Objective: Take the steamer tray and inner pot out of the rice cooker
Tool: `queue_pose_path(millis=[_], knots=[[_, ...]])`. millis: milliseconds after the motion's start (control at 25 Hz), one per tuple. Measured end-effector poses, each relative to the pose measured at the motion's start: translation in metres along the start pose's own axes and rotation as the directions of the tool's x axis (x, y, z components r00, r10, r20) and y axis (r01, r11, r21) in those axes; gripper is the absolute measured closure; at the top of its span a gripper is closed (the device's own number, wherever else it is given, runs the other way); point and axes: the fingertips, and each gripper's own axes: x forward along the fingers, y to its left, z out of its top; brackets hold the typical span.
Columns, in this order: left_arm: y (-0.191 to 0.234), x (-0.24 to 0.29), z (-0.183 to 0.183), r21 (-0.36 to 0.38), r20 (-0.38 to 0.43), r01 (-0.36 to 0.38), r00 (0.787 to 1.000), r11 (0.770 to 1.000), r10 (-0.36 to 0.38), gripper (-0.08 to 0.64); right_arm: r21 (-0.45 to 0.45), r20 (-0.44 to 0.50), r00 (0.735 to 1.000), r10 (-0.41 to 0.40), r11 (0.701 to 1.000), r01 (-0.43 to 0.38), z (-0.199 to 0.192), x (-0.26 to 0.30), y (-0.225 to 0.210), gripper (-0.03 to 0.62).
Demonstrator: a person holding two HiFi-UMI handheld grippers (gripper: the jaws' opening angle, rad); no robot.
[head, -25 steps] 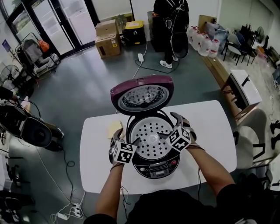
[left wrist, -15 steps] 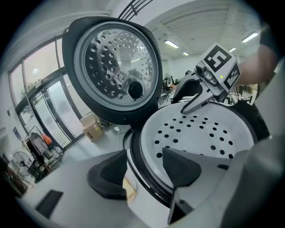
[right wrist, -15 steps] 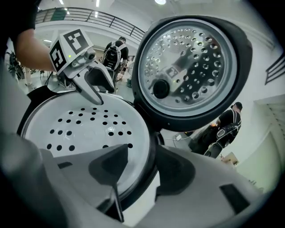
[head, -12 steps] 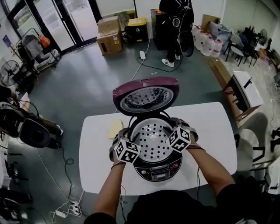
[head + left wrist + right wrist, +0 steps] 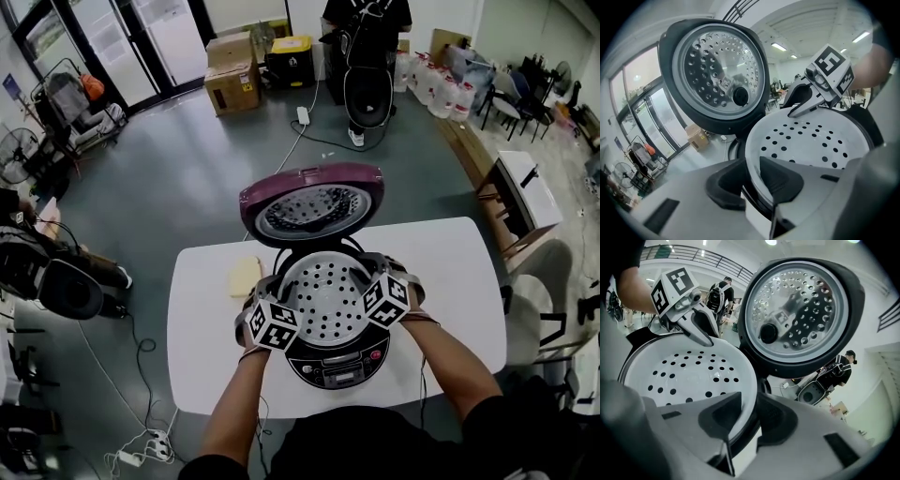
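Note:
The rice cooker (image 5: pixel 337 361) stands on the white table (image 5: pixel 206 356) with its maroon lid (image 5: pixel 311 204) raised. A white perforated steamer tray (image 5: pixel 323 295) sits in its mouth and hides the inner pot. My left gripper (image 5: pixel 267 289) is at the tray's left rim and my right gripper (image 5: pixel 382 272) at its right rim. In the left gripper view the jaws (image 5: pixel 752 180) are closing, one pad inside and one outside the tray (image 5: pixel 806 140) rim, pressing it. The right gripper (image 5: pixel 747 416) is closing the same way on the tray (image 5: pixel 689 373).
A yellow cloth (image 5: pixel 246 275) lies on the table left of the cooker. A person (image 5: pixel 366 56) stands on the floor far behind. Cardboard boxes (image 5: pixel 232 75) sit at the back, a white cabinet (image 5: pixel 525 192) and a chair (image 5: pixel 539 309) to the right.
Both grippers went from wide open beside the tray to closed on its rim, left and right. The hands have hardly shifted.

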Motion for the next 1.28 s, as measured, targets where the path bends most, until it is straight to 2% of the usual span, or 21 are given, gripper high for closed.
queue_pose_path(millis=[440, 800, 1040, 1280], knots=[[0.006, -0.015, 0.016, 0.009, 0.042, -0.057, 0.998, 0.998, 0.056, 0.477, -0.011, 0.063, 0.995, -0.081, 0.997, 0.081, 0.016, -0.022, -0.012, 0.502], [0.02, -0.057, 0.05, 0.03, 0.102, -0.115, 0.989, 0.993, 0.112, 0.485, -0.012, 0.129, 0.978, -0.162, 0.986, 0.165, 0.048, -0.061, -0.029, 0.508], [0.027, -0.099, 0.057, 0.022, 0.13, -0.165, 0.978, 0.986, 0.161, 0.485, -0.035, 0.179, 0.969, -0.169, 0.983, 0.178, 0.082, -0.095, -0.025, 0.509], [0.036, -0.148, 0.034, -0.03, 0.127, -0.222, 0.966, 0.975, 0.224, 0.485, -0.092, 0.234, 0.963, -0.133, 0.983, 0.158, 0.121, -0.111, 0.003, 0.514]])
